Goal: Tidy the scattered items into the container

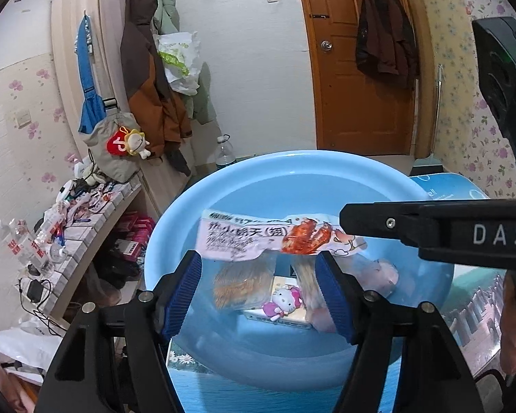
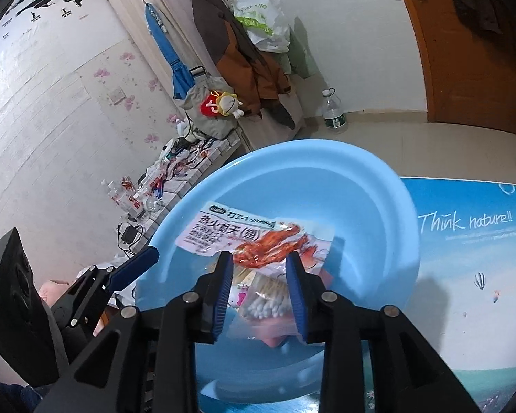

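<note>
Hovering over the blue basin (image 1: 223, 186), the left gripper (image 1: 258, 289) has jaws wide apart and empty; the snack packet (image 1: 258, 234) hangs above items already inside, seemingly held by the right gripper (image 1: 430, 230).

From the right wrist, the right gripper (image 2: 259, 296) has jaws spread, though its hold is unclear. Dropping looks next; surface (image 2: 464, 275) beyond the rim lies open.

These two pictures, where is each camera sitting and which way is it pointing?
Left wrist: on the left gripper, looking along its blue fingers into the blue basin; the right gripper's finger crosses the right side.
Right wrist: on the right gripper, aimed into the same basin from the right; the left gripper shows lower left.
Both share the basin, the snack packet and the brown door.
</note>
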{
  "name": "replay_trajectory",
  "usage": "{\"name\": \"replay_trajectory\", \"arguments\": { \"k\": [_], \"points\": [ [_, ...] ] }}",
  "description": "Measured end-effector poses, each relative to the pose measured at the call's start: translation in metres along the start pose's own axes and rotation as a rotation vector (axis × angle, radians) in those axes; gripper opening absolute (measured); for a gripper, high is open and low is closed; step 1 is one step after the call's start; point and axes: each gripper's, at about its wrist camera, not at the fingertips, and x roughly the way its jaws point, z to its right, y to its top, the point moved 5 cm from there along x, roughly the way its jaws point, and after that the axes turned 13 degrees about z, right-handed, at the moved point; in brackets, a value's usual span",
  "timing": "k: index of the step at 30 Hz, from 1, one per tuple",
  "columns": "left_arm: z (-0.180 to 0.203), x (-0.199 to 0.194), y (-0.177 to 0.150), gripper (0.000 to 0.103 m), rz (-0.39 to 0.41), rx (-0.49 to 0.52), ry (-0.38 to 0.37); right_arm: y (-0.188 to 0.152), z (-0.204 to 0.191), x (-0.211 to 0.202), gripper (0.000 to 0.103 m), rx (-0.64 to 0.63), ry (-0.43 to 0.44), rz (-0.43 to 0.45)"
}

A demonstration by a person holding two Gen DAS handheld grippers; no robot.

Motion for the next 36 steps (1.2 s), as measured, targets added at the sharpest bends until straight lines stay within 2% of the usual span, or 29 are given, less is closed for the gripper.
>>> {"name": "replay_trajectory", "arguments": {
  "k": [11, 16, 20, 26, 28, 30, 32, 33, 36],
  "points": [
    [-0.007, -0.009, 0.004, 0.072, 0.004, -0.009, 0.026, 0.000, 0.003, -0.010, 0.032, -0.009, -0.025, 0.020],
    [-0.009, -0.015, 0.009, 0.080, 0.008, -0.008, 0.041, 0.000, 0.004, -0.020, 0.033, -0.030, -0.052, 0.033],
    [-0.007, -0.021, 0.012, 0.084, 0.006, -0.013, 0.050, -0.001, 0.007, -0.032, 0.047, -0.041, -0.091, 0.055],
    [-0.002, -0.028, 0.012, 0.093, -0.011, -0.008, 0.059, -0.003, 0.009, -0.049, 0.047, -0.038, -0.109, 0.076],
    [0.001, -0.031, 0.013, 0.094, -0.014, -0.001, 0.058, -0.003, 0.012, -0.057, 0.051, -0.033, -0.123, 0.078],
    [0.004, -0.033, 0.015, 0.098, -0.018, 0.004, 0.056, -0.002, 0.014, -0.065, 0.064, -0.035, -0.143, 0.084],
    [0.007, -0.034, 0.017, 0.099, -0.027, 0.006, 0.051, 0.001, 0.014, -0.074, 0.072, -0.047, -0.164, 0.100],
    [0.009, -0.034, 0.019, 0.099, -0.033, 0.007, 0.047, 0.003, 0.013, -0.078, 0.074, -0.054, -0.170, 0.106],
    [0.011, -0.034, 0.022, 0.101, -0.058, 0.012, 0.051, 0.007, 0.009, -0.088, 0.075, -0.062, -0.180, 0.108]
  ]
}}
